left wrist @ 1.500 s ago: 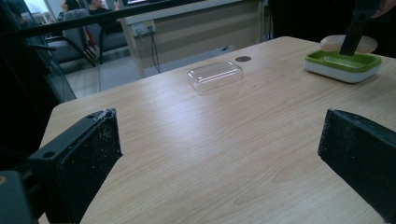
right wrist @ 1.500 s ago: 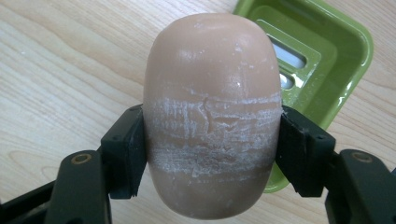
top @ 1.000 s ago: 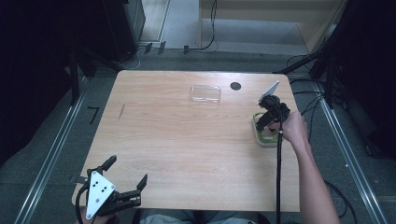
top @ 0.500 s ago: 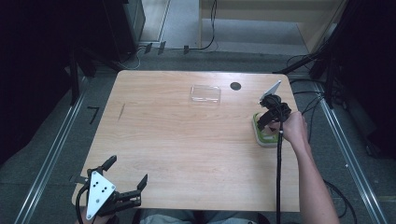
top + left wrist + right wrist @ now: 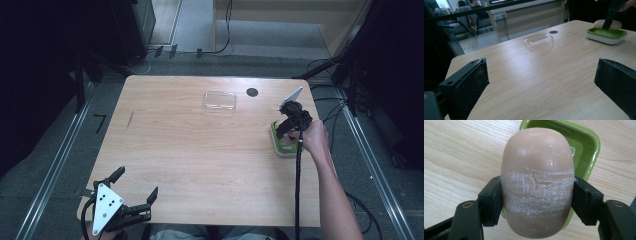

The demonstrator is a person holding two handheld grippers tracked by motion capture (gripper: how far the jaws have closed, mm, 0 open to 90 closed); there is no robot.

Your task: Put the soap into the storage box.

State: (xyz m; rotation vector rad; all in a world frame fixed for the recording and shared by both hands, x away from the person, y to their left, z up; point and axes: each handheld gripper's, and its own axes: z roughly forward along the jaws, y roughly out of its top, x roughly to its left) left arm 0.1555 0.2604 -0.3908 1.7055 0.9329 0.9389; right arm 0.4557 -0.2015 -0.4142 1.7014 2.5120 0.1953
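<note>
The right gripper [image 5: 537, 202] is pinching the scuffed peach oval soap bar [image 5: 537, 182] between its jaws over the green-lined white soap dish [image 5: 586, 142], seemingly lifted just clear, while the left gripper [image 5: 134, 192] is idling with jaws spread, so placing the bar is remaining.

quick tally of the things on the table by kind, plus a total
soap bar: 1
green soap dish: 1
clear plastic lid: 1
dark round spot on the tabletop: 1
total: 4
</note>
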